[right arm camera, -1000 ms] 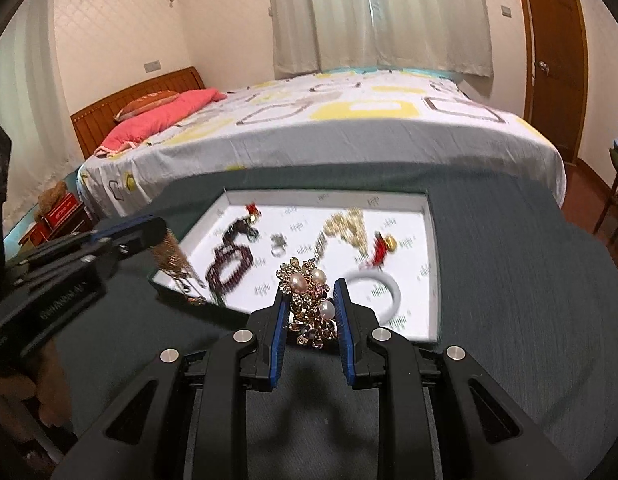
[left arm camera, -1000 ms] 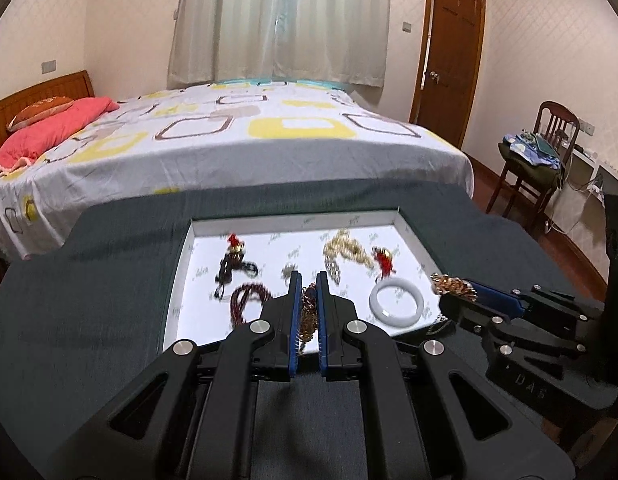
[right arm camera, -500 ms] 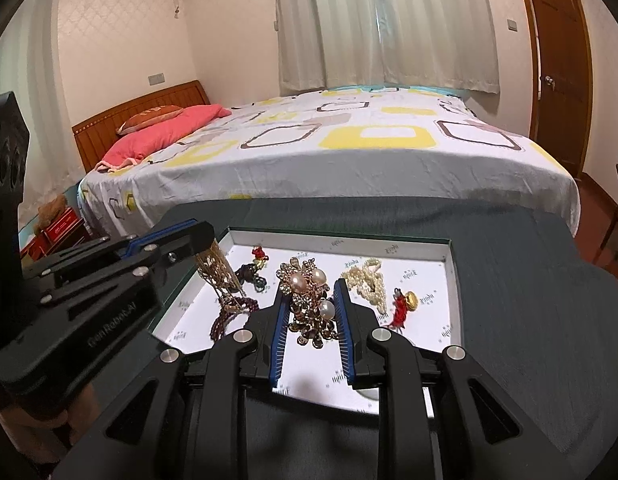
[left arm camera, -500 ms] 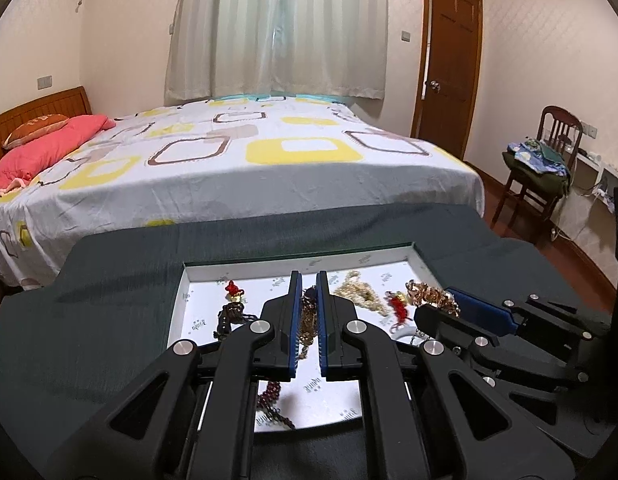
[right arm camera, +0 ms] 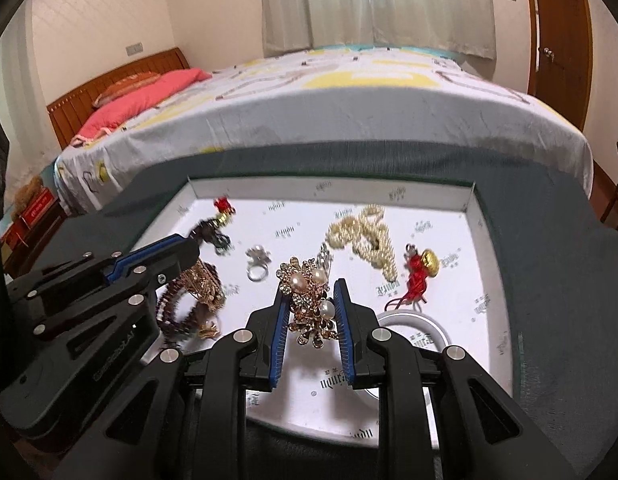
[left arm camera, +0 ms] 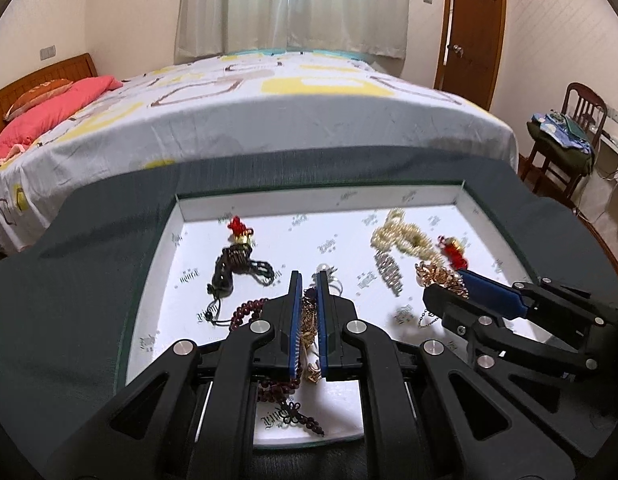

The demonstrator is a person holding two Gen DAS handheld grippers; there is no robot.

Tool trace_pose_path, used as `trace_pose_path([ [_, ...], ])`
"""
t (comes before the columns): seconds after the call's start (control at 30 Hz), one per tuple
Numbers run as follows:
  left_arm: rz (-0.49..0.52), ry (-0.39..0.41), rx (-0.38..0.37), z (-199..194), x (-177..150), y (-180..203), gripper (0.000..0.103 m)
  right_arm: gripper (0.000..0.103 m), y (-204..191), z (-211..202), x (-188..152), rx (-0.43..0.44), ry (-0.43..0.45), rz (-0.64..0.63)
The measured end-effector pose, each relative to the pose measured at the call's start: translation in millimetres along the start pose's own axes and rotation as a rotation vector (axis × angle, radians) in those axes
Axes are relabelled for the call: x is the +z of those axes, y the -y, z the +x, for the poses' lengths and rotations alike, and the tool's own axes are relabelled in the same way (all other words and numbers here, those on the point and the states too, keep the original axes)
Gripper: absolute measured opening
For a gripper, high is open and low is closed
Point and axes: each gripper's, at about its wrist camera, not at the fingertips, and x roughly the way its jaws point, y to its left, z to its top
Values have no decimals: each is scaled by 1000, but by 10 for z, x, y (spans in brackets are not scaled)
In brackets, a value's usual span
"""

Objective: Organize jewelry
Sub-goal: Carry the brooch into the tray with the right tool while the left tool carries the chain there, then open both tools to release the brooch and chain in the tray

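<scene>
Left gripper (left arm camera: 308,280) low over white tray (left arm camera: 485,216), jaws nearly together, clamped on a gold chain (left arm camera: 309,328) hanging between the blue pads. Right gripper (left arm camera: 449,286) entering from right edge, gold ornament (left arm camera: 437,276) pinched at its tip. In tray: black cord piece with red-and-gold charm (left arm camera: 237,256) at left, dark red bead strand (left arm camera: 249,312) partly under the left fingers, pearl strand (left arm camera: 401,236) and red tassel charm (left arm camera: 453,250) at right, silver chain piece (left arm camera: 387,272) between. Tray on dark grey cloth (left arm camera: 69,280); bed (left arm camera: 269,112) beyond, door (left arm camera: 473,28) and chair (left arm camera: 569,140) at right.
</scene>
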Motion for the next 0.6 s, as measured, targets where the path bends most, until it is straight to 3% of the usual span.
trace_pose_path([
  [0.6,-6,-84,7,304,-125,-60,8,23,-25,260,-57,-10,-74,-21],
])
